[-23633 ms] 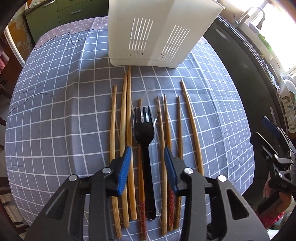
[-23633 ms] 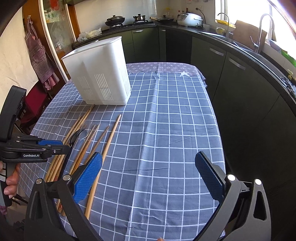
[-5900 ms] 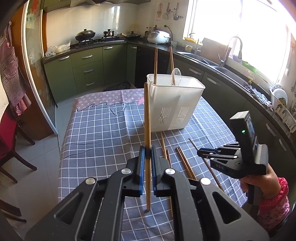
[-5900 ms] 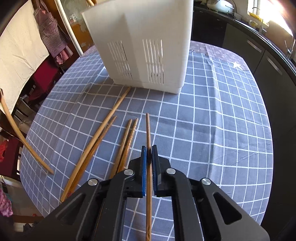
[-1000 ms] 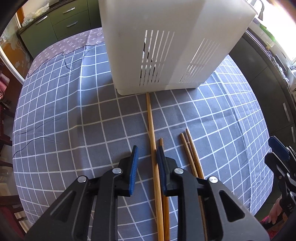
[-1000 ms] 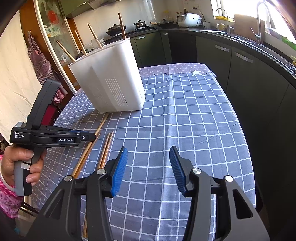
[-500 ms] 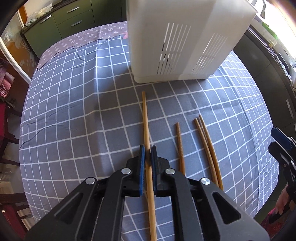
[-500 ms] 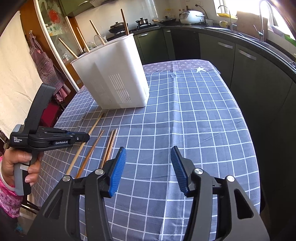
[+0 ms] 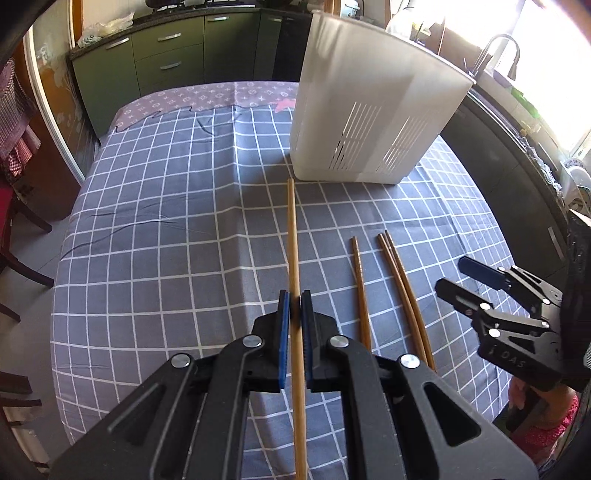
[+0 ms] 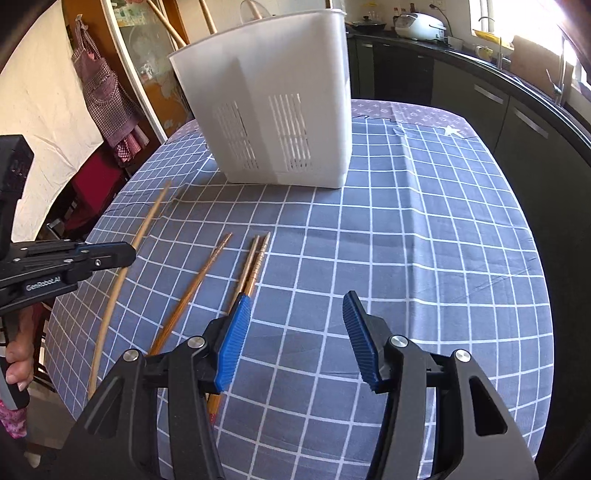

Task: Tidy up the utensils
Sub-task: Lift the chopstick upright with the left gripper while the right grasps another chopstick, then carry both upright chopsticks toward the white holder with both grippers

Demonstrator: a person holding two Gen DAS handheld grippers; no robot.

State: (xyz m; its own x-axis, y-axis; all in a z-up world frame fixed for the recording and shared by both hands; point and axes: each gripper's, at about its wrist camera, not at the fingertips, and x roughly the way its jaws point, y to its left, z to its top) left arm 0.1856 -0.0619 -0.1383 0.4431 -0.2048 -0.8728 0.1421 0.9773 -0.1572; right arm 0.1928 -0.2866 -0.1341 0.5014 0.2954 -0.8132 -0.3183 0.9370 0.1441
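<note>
My left gripper is shut on a long wooden chopstick and holds it above the checked tablecloth; it also shows in the right wrist view. Three more chopsticks lie on the cloth to its right, seen too in the right wrist view. The white utensil holder stands at the far side, with several chopsticks sticking out of its top. My right gripper is open and empty, just right of the lying chopsticks.
The table has a grey-blue checked cloth and drops off at its left and near edges. Dark kitchen cabinets and a counter with a sink surround it. A red chair stands at the left.
My left gripper closed on the long chopstick a second ago and has since lifted it and tilted upward. My right gripper moved down and left, closer to the lying chopsticks, and stays open.
</note>
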